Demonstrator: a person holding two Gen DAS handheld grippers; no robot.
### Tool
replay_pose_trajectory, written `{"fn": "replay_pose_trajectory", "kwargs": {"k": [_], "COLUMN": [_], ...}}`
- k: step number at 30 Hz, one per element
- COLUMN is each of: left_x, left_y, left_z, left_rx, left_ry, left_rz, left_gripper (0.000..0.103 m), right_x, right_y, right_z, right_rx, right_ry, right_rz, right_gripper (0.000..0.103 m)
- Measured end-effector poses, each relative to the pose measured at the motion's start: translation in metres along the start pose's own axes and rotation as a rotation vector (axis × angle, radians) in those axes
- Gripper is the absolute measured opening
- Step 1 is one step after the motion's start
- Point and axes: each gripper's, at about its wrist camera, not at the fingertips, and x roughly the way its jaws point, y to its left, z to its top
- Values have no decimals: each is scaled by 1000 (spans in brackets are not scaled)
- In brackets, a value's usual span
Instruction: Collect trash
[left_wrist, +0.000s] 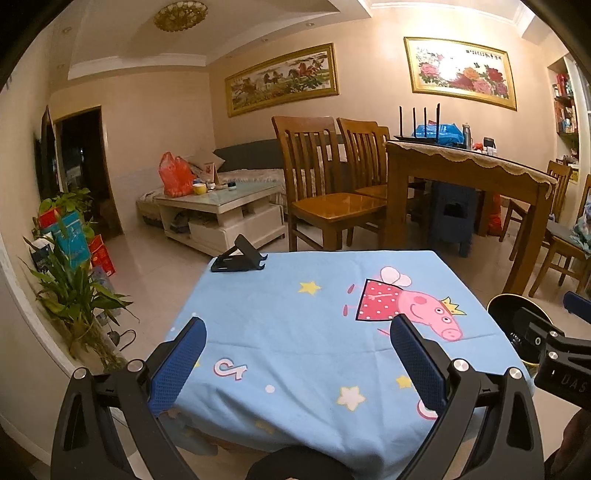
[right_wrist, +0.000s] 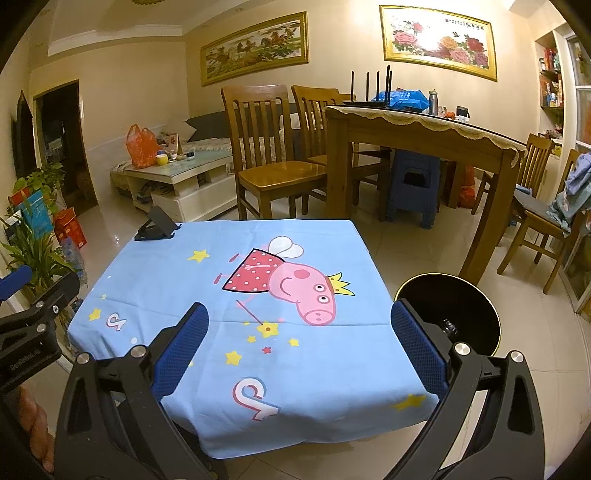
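Note:
A low table with a blue cartoon-pig cloth (left_wrist: 295, 325) fills the middle of both views (right_wrist: 207, 280). No loose trash shows on it. A black round bin (right_wrist: 448, 314) stands on the floor at the table's right side; its rim shows in the left wrist view (left_wrist: 517, 306). My left gripper (left_wrist: 299, 332) is open and empty above the table's near edge. My right gripper (right_wrist: 297, 317) is open and empty above the near right part of the table, its right finger in front of the bin. Each gripper's body shows at the edge of the other's view.
A black phone stand (left_wrist: 238, 256) sits on the table's far left corner. Wooden chairs (left_wrist: 325, 184) and a dining table (left_wrist: 469, 173) stand behind. A white coffee table (left_wrist: 221, 210) with an orange bag stands at back left. Potted plants (left_wrist: 70, 291) line the left wall.

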Motion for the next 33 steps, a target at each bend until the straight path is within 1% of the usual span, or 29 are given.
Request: {"fn": "replay_pose_trajectory", "kwargs": {"k": [3, 10, 15, 18, 20, 22, 25, 29, 33], "left_x": [3, 7, 8, 9, 8, 3, -2, 0, 4], "left_y": [-1, -3, -4, -2, -1, -2, -5, -11, -12], "left_z": [0, -1, -1, -4, -6, -7, -5, -5, -7], "left_rx": [-1, -2, -6, -24, -37, -29, -11, 32, 38], "left_ry": [12, 23, 27, 29, 16, -14, -41, -29, -16], "left_rz": [-19, -12, -27, -16, -2, 25, 32, 9, 3], "left_gripper": [96, 96, 96, 96, 96, 96, 96, 96, 96], "right_x": [0, 0, 0, 3, 3, 4, 5, 5, 7], "right_y": [0, 1, 0, 0, 0, 0, -1, -1, -5], "right_z": [0, 0, 0, -1, -3, -5, -6, -7, -8], "right_rx": [1, 1, 0, 1, 3, 6, 7, 8, 12], "right_ry": [0, 0, 2, 8, 12, 14, 16, 19, 24], "right_rz": [0, 0, 0, 2, 2, 3, 5, 7, 10], "right_gripper": [97, 97, 97, 97, 97, 97, 97, 97, 97]}}
